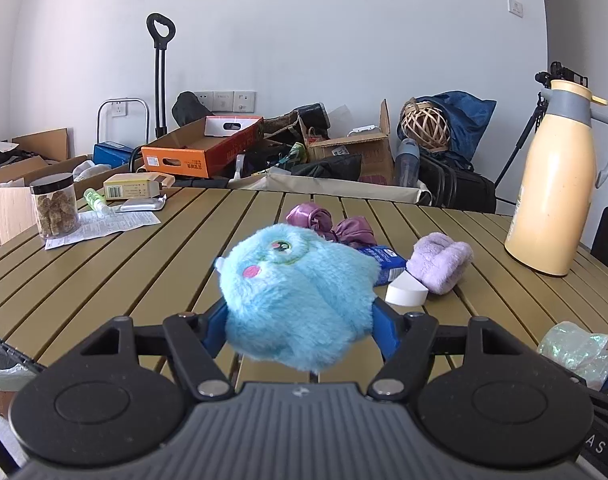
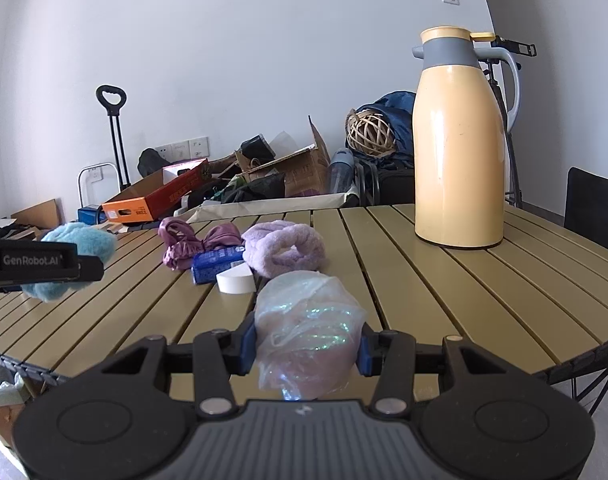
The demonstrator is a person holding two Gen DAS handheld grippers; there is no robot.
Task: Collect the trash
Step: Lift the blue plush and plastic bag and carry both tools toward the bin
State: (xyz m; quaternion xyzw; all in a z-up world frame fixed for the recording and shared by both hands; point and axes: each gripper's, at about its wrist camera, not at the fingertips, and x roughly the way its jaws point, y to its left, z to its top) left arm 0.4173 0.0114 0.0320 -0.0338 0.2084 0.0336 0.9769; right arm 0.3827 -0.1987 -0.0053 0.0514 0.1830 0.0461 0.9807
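The right gripper [image 2: 307, 344] pinches a crumpled plastic bag [image 2: 308, 332] above the slatted table [image 2: 444, 300]. At nine o'clock, the left gripper [image 2: 44, 266], marked "GenRobot.AI", clamps a blue plush toy [image 1: 296, 296]. Beyond, at one o'clock, stands a yellow thermos [image 2: 460, 140].

Blue plush toy [image 1: 300, 300]: shaggy, matt fur. Crumpled plastic bag [image 2: 308, 340]: thin, iridescent sheen. Slatted table [image 2: 444, 300]: smooth, matt olive slats. Thermos jug [image 2: 458, 140]: glossy cream shell. Lilac cloth roll [image 2: 284, 248]: fluffy fleece. Purple fabric [image 2: 184, 240]: satin sheen.
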